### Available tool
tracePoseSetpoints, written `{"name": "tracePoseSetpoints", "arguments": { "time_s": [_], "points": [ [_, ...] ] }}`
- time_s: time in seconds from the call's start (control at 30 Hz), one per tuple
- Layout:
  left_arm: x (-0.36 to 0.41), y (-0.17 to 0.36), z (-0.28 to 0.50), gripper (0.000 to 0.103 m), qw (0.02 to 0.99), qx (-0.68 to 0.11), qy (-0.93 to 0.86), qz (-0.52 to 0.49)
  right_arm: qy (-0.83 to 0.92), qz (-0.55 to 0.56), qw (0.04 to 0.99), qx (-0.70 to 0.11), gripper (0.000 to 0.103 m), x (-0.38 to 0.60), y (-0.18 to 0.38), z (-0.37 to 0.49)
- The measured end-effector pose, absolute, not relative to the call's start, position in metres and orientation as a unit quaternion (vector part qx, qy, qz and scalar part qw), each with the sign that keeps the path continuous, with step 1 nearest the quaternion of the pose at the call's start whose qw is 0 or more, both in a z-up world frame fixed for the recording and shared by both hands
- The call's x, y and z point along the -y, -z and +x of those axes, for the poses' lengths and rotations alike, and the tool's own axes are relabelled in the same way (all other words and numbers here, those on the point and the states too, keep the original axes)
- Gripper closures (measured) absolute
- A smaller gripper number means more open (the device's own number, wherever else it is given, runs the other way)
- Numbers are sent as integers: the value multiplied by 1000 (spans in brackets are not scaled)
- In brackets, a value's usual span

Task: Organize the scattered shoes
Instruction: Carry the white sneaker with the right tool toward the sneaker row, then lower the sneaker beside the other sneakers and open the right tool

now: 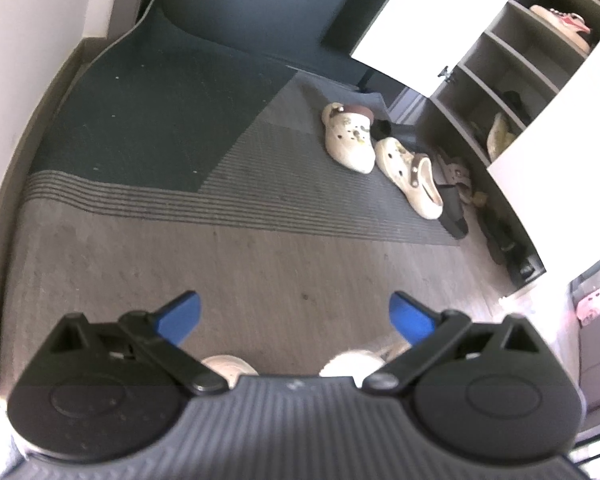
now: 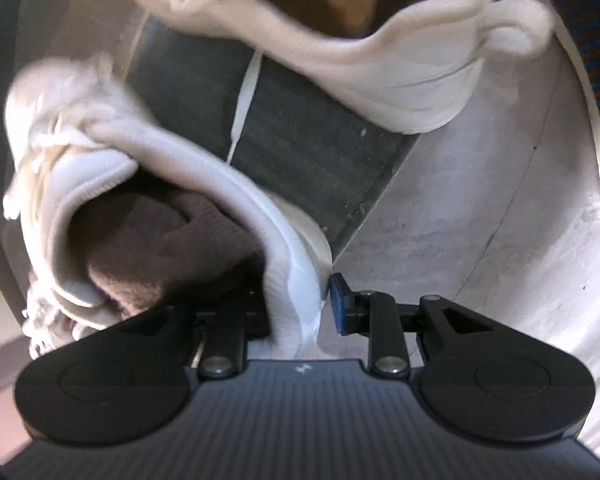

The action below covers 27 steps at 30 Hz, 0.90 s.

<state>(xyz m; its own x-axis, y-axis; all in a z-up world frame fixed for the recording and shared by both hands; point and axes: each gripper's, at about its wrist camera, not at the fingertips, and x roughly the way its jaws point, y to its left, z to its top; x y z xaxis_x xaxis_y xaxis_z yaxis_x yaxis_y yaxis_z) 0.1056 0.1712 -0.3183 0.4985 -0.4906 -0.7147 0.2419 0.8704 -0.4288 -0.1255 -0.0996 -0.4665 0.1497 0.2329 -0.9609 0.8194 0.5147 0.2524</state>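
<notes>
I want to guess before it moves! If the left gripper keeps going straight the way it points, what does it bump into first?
Probably just the bare wood floor. The left gripper is open with nothing between its fingers, and the cream clogs lie farther off to the right, out of its line. Depth is hard to judge here.

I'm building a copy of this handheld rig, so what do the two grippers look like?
The left gripper and right gripper match: black plastic, a ribbed dark grey centre panel with a tiny pale mark, two round black housings, black link arms on silver pivot pins, and blue finger pads. No cables or sleeves show.
</notes>
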Motion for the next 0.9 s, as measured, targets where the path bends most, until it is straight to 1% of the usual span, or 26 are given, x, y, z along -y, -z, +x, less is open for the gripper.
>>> {"name": "tracePoseSetpoints", "arguments": {
  "time_s": [0.07,0.13,0.2,0.27,0.3,0.33,0.37,0.4,0.43,0.57,0.67,0.7,0.77,0.83,0.9],
  "points": [
    [-170,315,104,2,856,-449,220,-131,216,442,617,-614,59,100,467,-123],
    [-170,311,101,2,858,-446,224,-122,206,454,602,-624,56,104,467,-122],
    [-172,304,97,2,859,-441,233,-118,205,457,584,-638,50,110,460,-126],
    [-173,297,94,2,860,-435,243,-114,201,441,584,-651,48,117,445,-129],
    [-173,293,92,2,861,-432,246,-110,198,433,584,-657,50,121,438,-131],
    [-171,288,90,2,862,-428,252,-102,191,432,585,-659,50,123,432,-132],
    [-170,283,87,2,864,-424,257,-93,184,431,586,-661,45,126,426,-132],
    [-169,277,84,2,866,-419,261,-83,175,432,589,-660,31,127,416,-132],
    [-168,268,81,2,868,-412,267,-72,165,433,593,-659,24,128,407,-131],
    [-173,236,75,2,879,-389,269,-63,156,399,625,-653,24,124,368,-129],
    [-175,202,74,1,886,-362,282,-60,156,390,642,-641,24,131,337,-132],
    [-171,192,73,1,888,-356,287,-49,151,386,668,-618,24,138,302,-131],
    [-157,173,72,0,891,-345,296,-20,152,377,690,-599,24,146,291,-134],
    [-135,165,69,0,888,-344,305,20,165,372,719,-563,24,169,241,-131],
    [-105,161,64,0,880,-342,321,70,176,366,732,-547,24,187,217,-124]
  ]
}}
